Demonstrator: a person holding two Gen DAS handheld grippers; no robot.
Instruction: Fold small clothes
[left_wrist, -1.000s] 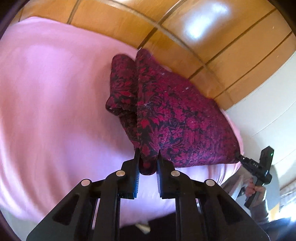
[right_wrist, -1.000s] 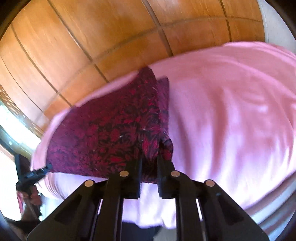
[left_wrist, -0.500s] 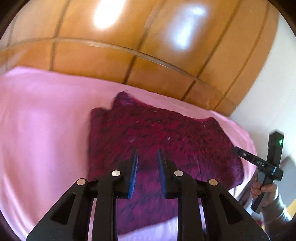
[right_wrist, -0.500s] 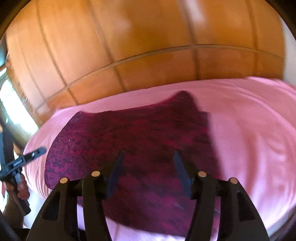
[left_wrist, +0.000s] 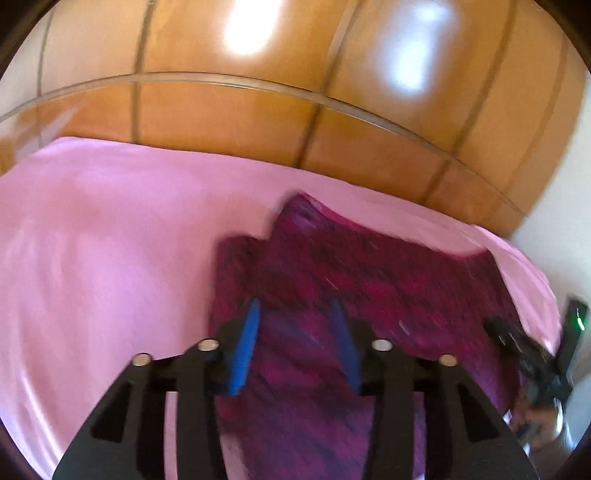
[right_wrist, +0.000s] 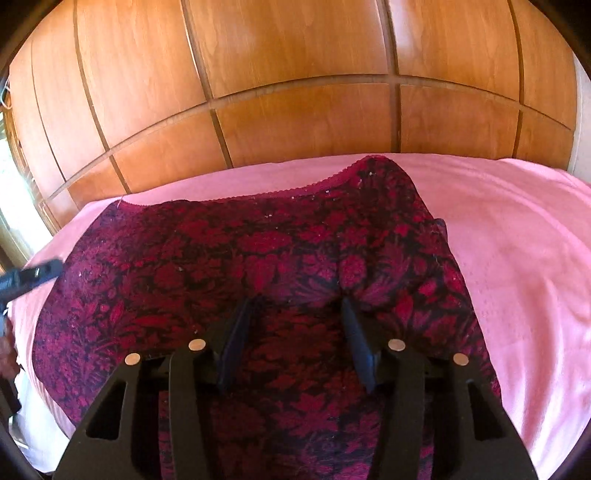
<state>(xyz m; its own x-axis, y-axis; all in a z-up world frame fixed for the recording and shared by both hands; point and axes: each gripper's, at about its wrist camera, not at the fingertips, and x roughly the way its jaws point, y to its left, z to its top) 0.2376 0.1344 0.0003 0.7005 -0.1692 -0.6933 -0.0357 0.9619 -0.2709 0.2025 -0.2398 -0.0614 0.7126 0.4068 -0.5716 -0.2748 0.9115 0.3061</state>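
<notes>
1. My left gripper (left_wrist: 293, 314) is spread wide with nothing between its fingers (left_wrist: 245, 347); it hangs over the near left part of the garment (left_wrist: 369, 295), and I cannot tell whether the tips touch the fabric (this view is smeared by blur).
2. The garment (right_wrist: 258, 266), dark red with a black floral pattern, lies spread flat on the pink sheet (right_wrist: 517, 240). A scalloped trim runs along its far edge, which rises to a point on the right in the right wrist view. I see no container anywhere; the sheet alone carries the cloth.
3. My right gripper (right_wrist: 295, 310) is also spread wide and grips nothing; its fingers (right_wrist: 236, 339) sit over the near middle of the cloth, with the pattern showing plainly between them.
4. Past the sheet stands a wooden panelled wall (right_wrist: 295, 74), split by dark grooves.
5. At the left edge of the right wrist view the other gripper's tip pokes in just beside the cloth's left side; in the left wrist view my right gripper (left_wrist: 532, 354) shows at the far right, near the garment's right corner.
</notes>
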